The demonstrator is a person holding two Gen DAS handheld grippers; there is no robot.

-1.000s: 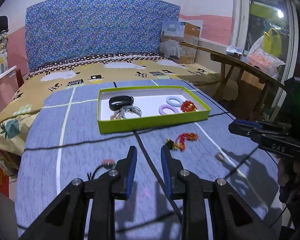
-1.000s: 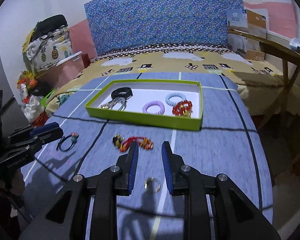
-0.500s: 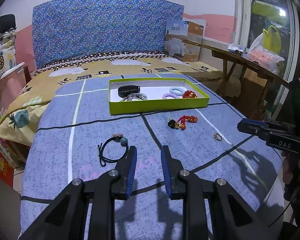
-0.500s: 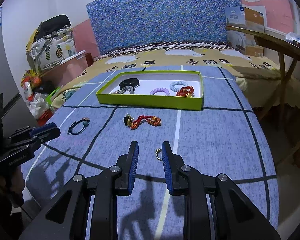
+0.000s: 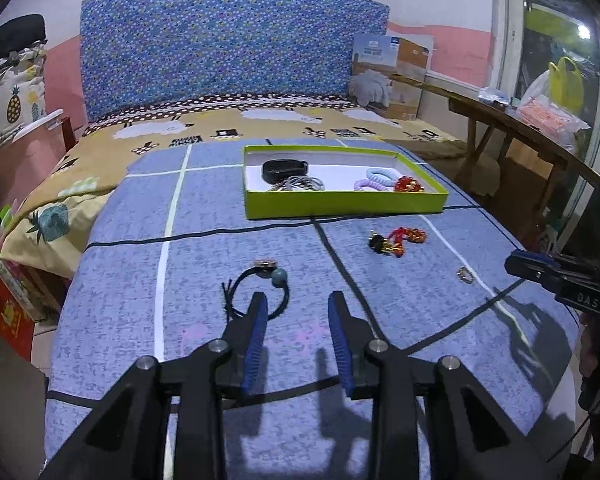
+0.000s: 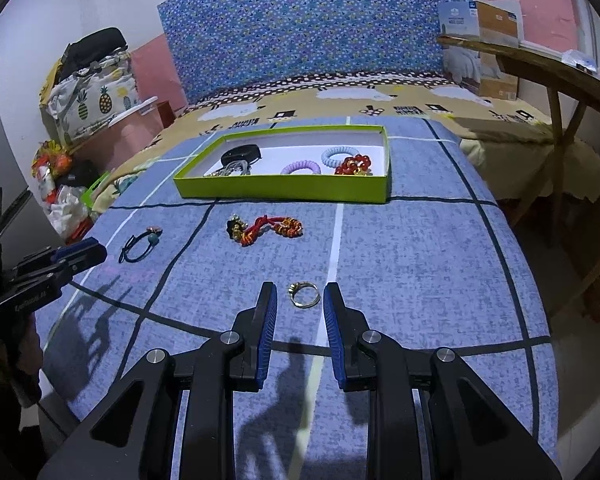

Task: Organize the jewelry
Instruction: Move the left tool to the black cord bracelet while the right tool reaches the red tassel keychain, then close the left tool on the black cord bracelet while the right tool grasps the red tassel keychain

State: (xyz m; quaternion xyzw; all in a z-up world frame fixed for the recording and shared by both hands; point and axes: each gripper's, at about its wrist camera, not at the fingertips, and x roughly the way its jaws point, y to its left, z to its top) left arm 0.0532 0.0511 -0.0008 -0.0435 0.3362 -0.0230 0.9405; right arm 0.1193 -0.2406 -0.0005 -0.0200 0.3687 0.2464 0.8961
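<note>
A green tray [image 5: 340,210] [image 6: 284,192] sits on the blue table and holds a black band, keys, two coil hair ties and a red bead bracelet. On the cloth lie a black hair tie with a teal bead [image 5: 260,286] [image 6: 140,244], a red and gold bracelet [image 5: 396,238] [image 6: 266,228] and a small gold ring [image 5: 464,274] [image 6: 305,295]. My left gripper [image 5: 298,304] is open, its left finger just over the black hair tie's near edge. My right gripper [image 6: 300,294] is open, with the ring lying between its fingertips.
The blue cloth [image 6: 420,260] drops off at the right and near edges. A bed with a blue headboard [image 5: 232,52] lies behind. A wooden bench [image 5: 520,128] stands to the right. Bags and boxes [image 6: 88,92] are piled at the left.
Both grippers have drawn back and up from the tray, so more of the table shows. The black hair tie and the ring now lie at the fingertips. Both jaws have stayed open.
</note>
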